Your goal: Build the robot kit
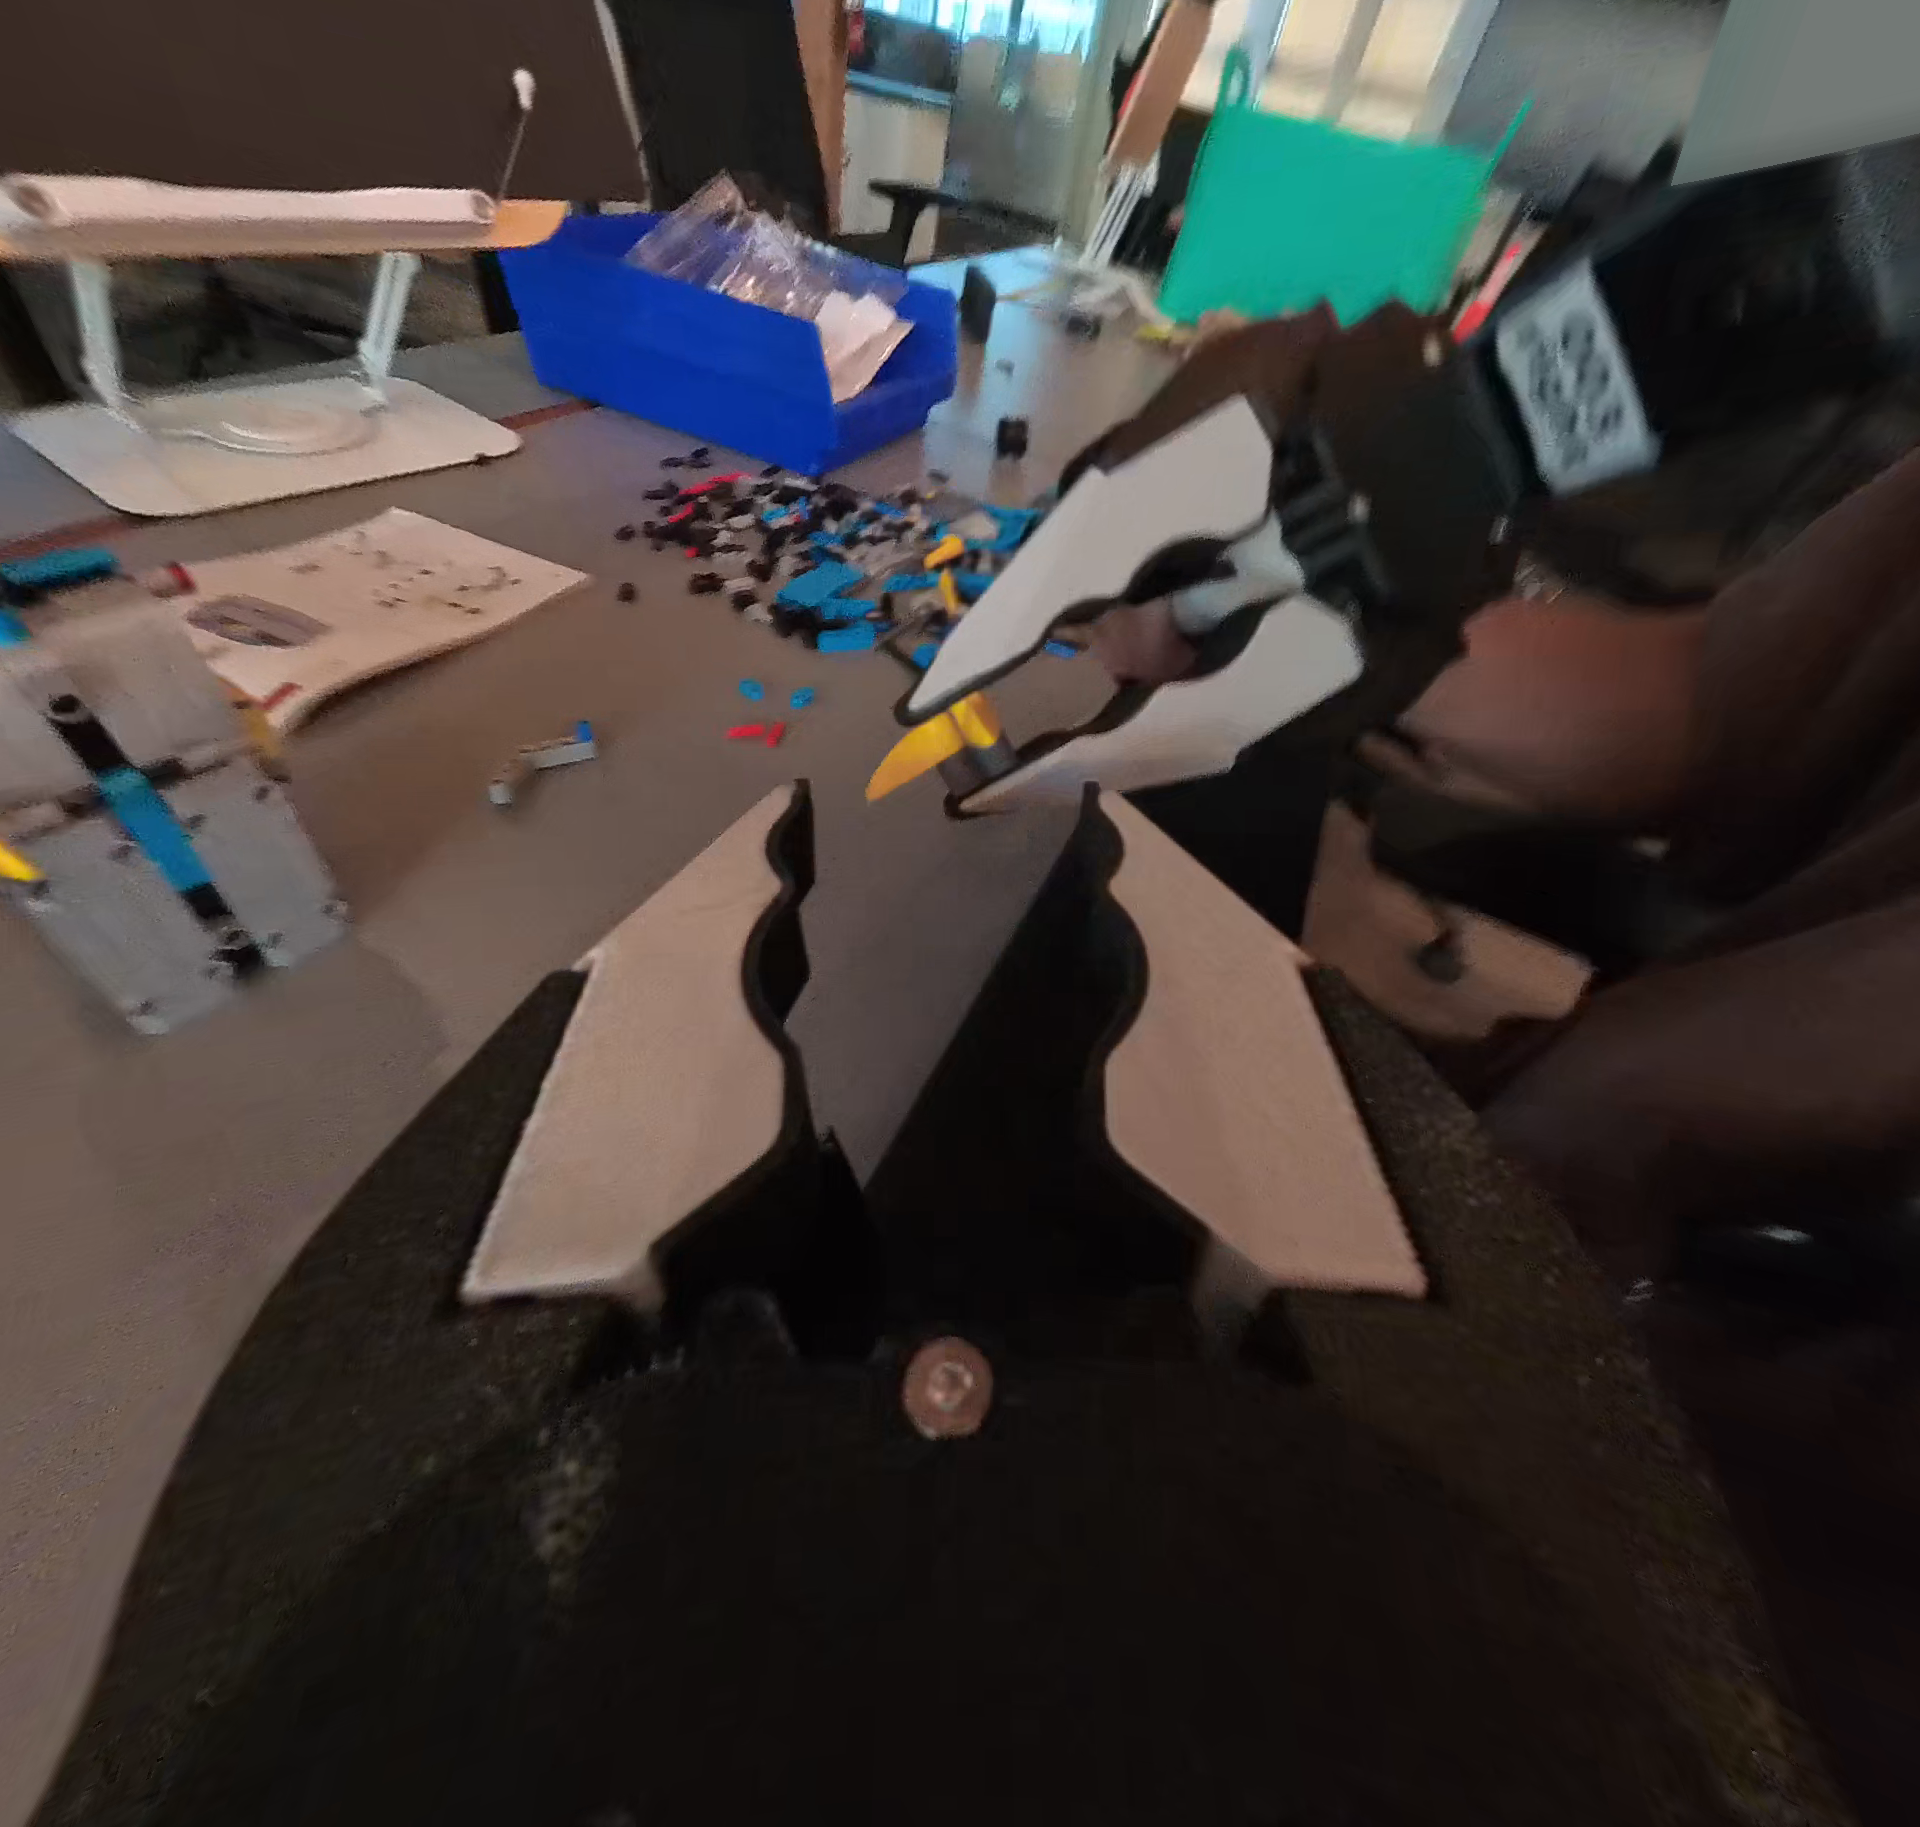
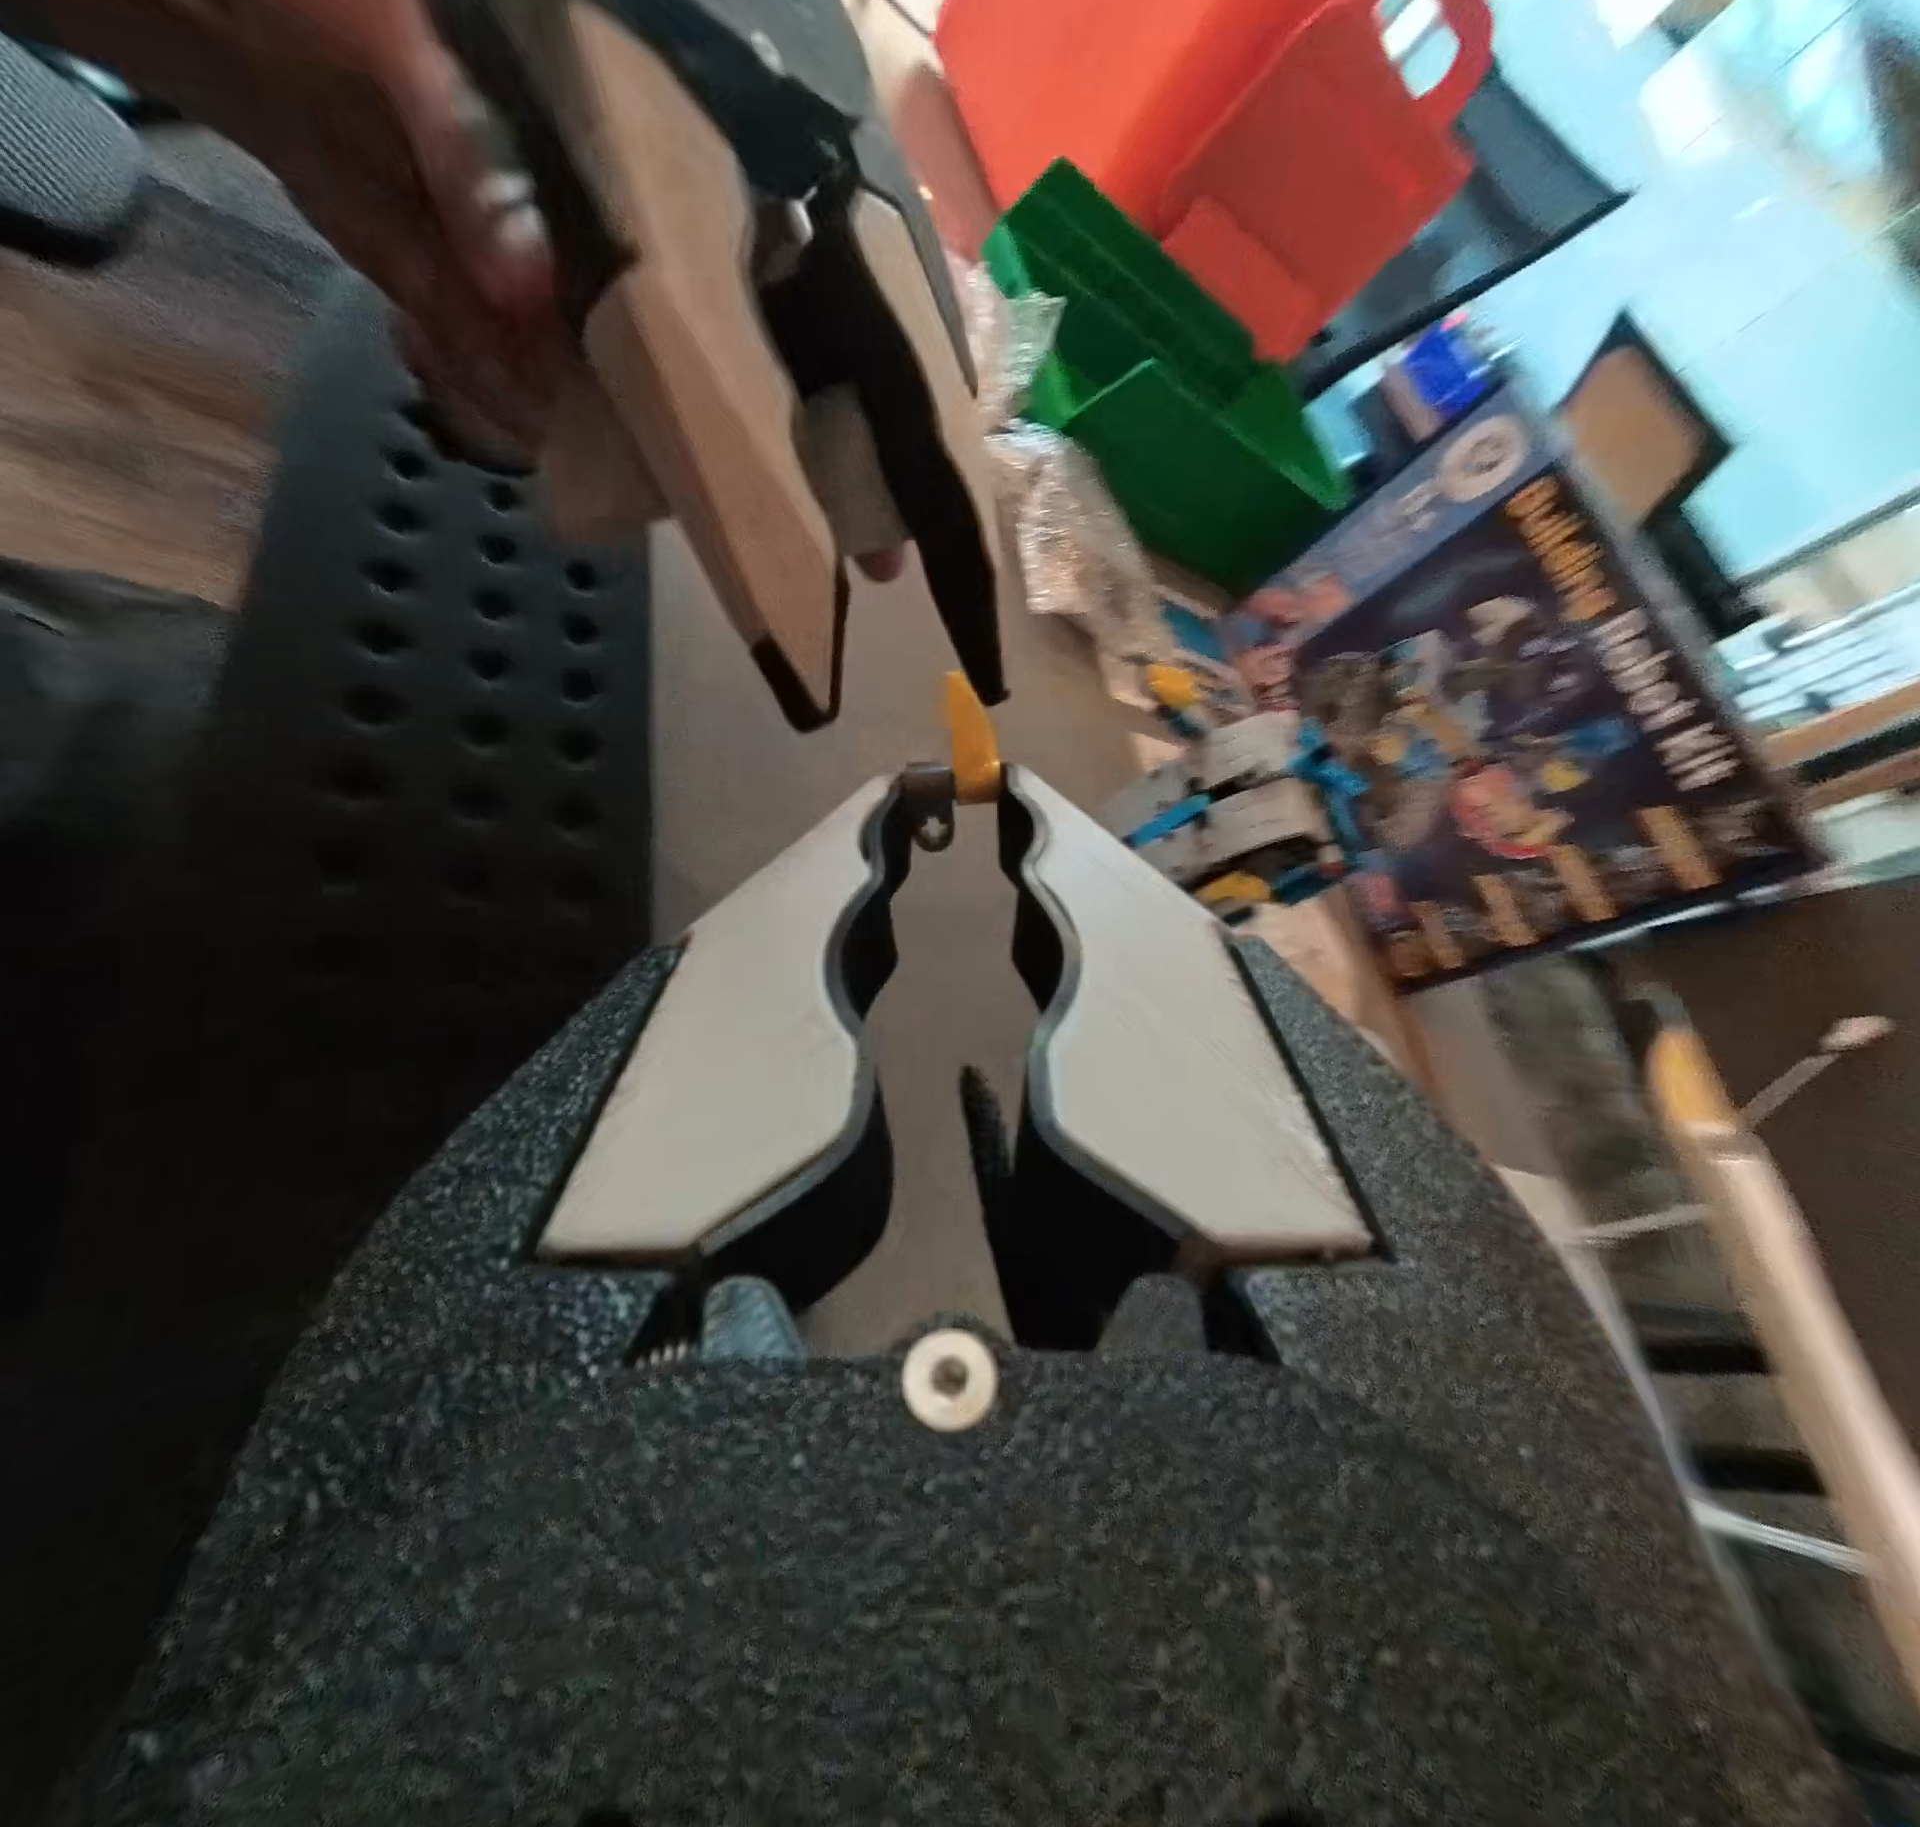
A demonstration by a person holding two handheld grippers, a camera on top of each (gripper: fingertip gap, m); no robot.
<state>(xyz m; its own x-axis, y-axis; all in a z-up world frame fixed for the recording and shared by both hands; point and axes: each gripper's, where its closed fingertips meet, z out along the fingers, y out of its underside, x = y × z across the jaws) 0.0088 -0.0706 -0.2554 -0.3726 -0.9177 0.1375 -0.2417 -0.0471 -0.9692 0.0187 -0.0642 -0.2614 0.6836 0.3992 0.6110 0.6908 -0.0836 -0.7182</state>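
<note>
Yellow curved piece [image 2: 971,754] with a small dark grey connector [image 2: 928,790] is pinched at the tips of the right tongs [image 1: 951,754], held above the surface [image 1: 644,738]. Left tongs [image 1: 940,801] gape wide, empty, tips just beside that piece. Beyond: loose pile of small bricks [image 1: 821,551]; blue bin [image 1: 717,364] holding clear plastic bags [image 1: 769,260]; green bin [image 2: 1174,416], contents unclear.

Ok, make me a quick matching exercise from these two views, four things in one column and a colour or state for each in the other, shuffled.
Things:
1. left gripper
2. right gripper
3. storage bin
4. instruction booklet

States:
A. lying open on the table
B. blue, holding clear plastic bags
C. open, holding nothing
D. shut on a small yellow curved piece

Pairs: 1-C, 2-D, 3-B, 4-A
</note>
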